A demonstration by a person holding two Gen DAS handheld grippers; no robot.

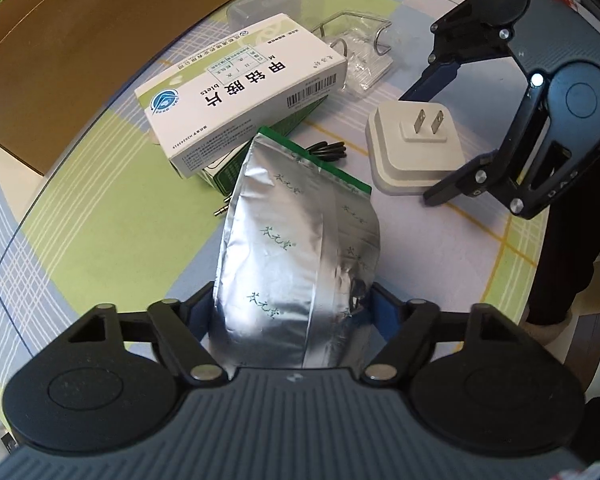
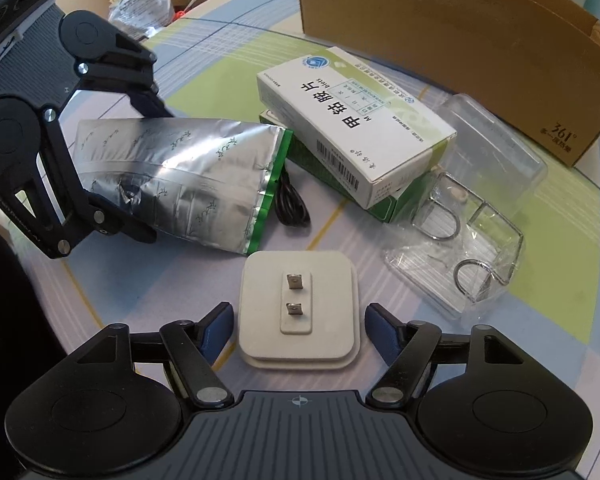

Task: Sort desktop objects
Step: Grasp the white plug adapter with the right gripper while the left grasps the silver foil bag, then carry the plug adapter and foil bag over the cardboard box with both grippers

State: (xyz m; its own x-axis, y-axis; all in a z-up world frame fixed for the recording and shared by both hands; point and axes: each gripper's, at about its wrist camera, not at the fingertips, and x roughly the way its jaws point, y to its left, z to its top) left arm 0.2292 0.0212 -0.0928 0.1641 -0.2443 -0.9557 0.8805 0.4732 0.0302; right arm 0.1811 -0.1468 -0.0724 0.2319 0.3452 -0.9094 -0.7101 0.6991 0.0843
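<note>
Clamping the silver foil pouch (image 1: 296,264) near its lower end, your left gripper (image 1: 290,312) has both blue pads pressed against the pouch sides; in the right wrist view the same pouch (image 2: 172,180) lies flat on the surface (image 1: 100,220), green-edged end toward the boxes. Your right gripper (image 2: 296,334) stands wide open with the white plug adapter (image 2: 298,312) between its fingers; neither pad touches the adapter, whose two prongs face up. In the left wrist view the adapter (image 1: 412,148) sits at 2 o'clock from the pouch, flanked by the right gripper's fingers.

At 12 o'clock from the pouch in the left wrist view, a coil of black cable (image 1: 328,150) lies just beside the pouch's green edge. At 11 o'clock, a white medicine box (image 1: 240,96) rests tilted on top of a green box (image 1: 224,172). Beyond these, at 12 to 1 o'clock, a clear plastic package (image 1: 364,60) holding a metal wire rack lies on the surface, with a second clear plastic cover (image 1: 276,4) behind it. A brown cardboard box (image 1: 80,40) stands at 10 o'clock along the far edge of the checked tablecloth.
</note>
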